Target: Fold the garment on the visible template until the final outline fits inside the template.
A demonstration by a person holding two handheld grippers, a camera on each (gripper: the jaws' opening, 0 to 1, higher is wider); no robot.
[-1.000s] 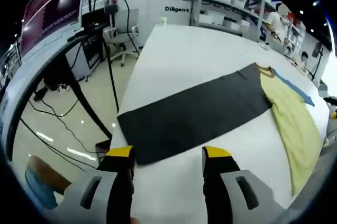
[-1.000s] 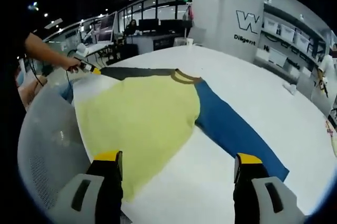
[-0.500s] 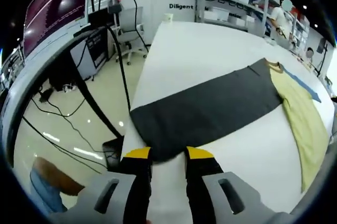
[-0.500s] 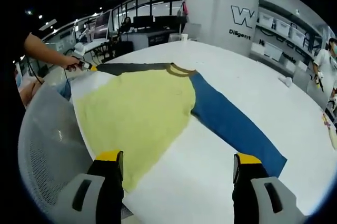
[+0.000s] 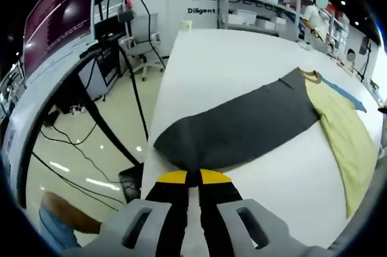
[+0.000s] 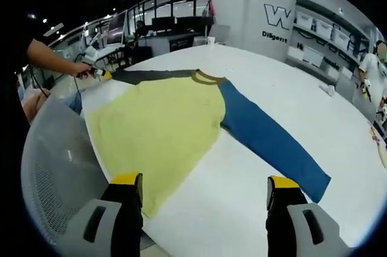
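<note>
In the left gripper view the left gripper (image 5: 193, 177) sits at the bottom centre of the frame, its yellow-tipped jaws pressed together on the cuff end of the dark grey sleeve (image 5: 242, 127) — the cloth edge disappears right between the tips. That sleeve runs diagonally up toward the right of the frame across the white tabletop (image 5: 230, 57), meeting the garment (image 5: 344, 142), whose yellow body lies along the right edge, with a sliver of the blue sleeve (image 5: 344, 94) beyond it.

In the right gripper view the right gripper (image 6: 205, 184) is at the bottom of the frame with its jaws spread wide, holding nothing, hovering over the tabletop just below the garment's hem. The yellow body fills the left centre, spread flat; the blue sleeve stretches toward the lower right; the dark grey sleeve reaches to the upper left, where the left gripper, in a person's hand (image 6: 81, 71), pinches its end. A grey mesh chair back (image 6: 54, 166) curves along the left edge.
</note>
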